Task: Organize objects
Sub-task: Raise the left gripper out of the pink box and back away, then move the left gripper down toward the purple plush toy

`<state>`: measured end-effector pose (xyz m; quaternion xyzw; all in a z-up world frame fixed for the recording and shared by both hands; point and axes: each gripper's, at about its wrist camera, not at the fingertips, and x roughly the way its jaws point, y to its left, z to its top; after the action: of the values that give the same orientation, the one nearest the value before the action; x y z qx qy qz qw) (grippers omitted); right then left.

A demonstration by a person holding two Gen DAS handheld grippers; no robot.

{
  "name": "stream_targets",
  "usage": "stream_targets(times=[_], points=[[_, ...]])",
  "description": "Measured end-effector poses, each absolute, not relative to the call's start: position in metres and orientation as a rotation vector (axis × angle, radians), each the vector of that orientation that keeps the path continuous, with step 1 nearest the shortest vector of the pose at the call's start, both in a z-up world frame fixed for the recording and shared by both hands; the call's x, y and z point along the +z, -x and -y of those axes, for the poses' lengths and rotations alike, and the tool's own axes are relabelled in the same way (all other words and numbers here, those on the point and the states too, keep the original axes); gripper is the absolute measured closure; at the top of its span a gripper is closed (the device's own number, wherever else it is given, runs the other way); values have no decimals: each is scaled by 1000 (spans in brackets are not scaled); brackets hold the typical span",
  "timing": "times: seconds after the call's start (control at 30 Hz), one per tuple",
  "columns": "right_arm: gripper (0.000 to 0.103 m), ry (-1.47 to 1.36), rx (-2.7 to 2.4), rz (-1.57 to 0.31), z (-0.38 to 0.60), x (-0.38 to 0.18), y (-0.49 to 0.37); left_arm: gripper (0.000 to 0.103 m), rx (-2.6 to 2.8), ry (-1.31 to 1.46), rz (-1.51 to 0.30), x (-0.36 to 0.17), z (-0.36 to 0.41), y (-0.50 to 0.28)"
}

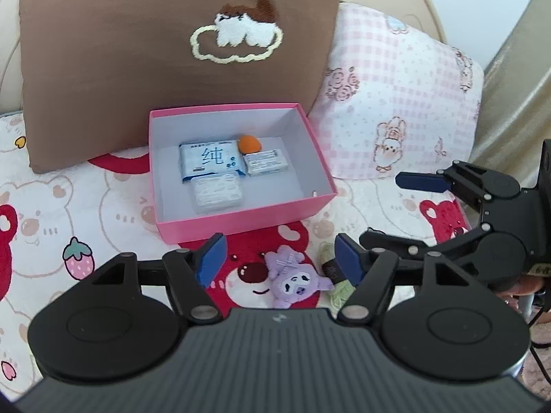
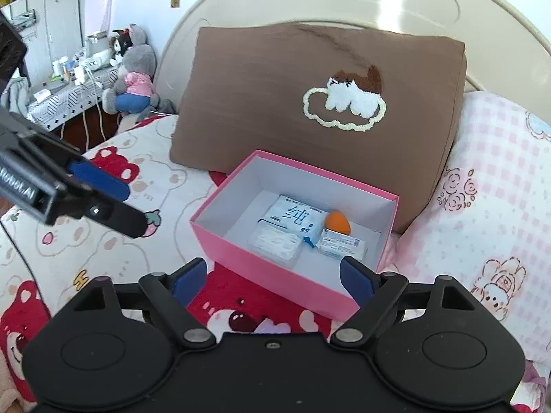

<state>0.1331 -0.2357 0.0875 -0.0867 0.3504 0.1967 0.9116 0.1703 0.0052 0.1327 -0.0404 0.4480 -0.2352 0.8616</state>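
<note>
— Plush toy [image 1: 292, 277], the small purple one, is lying on the bed blanket [image 1: 69, 206] right between the spread fingers of the left hand-held gripper [image 1: 280, 261], a little ahead of its body. Nothing is being grasped; the blue pads [image 1: 211, 258] are standing wide apart on either side of it.

— And the right hand-held gripper [image 2: 273, 280]?

— It is hovering released too, jaws splayed, pointing at the near wall of the pink box [image 2: 275, 268]. In the left wrist view it is reaching in from the right, well apart from the toy.

— What is sitting in the box?

— A blue-and-white tissue pack [image 1: 210, 161], a clear-wrapped packet [image 1: 217, 194] in front of it, a small white carton [image 1: 267, 162] beside it, and an orange egg-shaped sponge [image 1: 249, 144] touching the pack's far corner. The box is resting against a brown pillow [image 1: 137, 69].

— Anything hard to make out?

— Something green with a dark band [image 1: 332, 268] is lying just beside the toy, mostly hidden behind the left gripper's right finger. In the right wrist view the toy is showing only as a purple sliver at the gripper body's edge.
</note>
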Motion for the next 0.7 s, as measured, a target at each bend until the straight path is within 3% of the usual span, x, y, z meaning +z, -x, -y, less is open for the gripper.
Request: stream_targets(times=[0.17,0.47,0.6,0.7], points=[[12,209,415,-700,237,90,-107,25,-497,61,-938,135,-2,-157],[11,204,427,-741,236,69,-85,21,-505,59,-979,117,-4,-141],[11,179,430,-765,235,54,-80,12,-497,75,-1006,102,-8,-138],[11,161,425,-782,234,48,-74,12,-498,69,-1034,90,-6,-138]])
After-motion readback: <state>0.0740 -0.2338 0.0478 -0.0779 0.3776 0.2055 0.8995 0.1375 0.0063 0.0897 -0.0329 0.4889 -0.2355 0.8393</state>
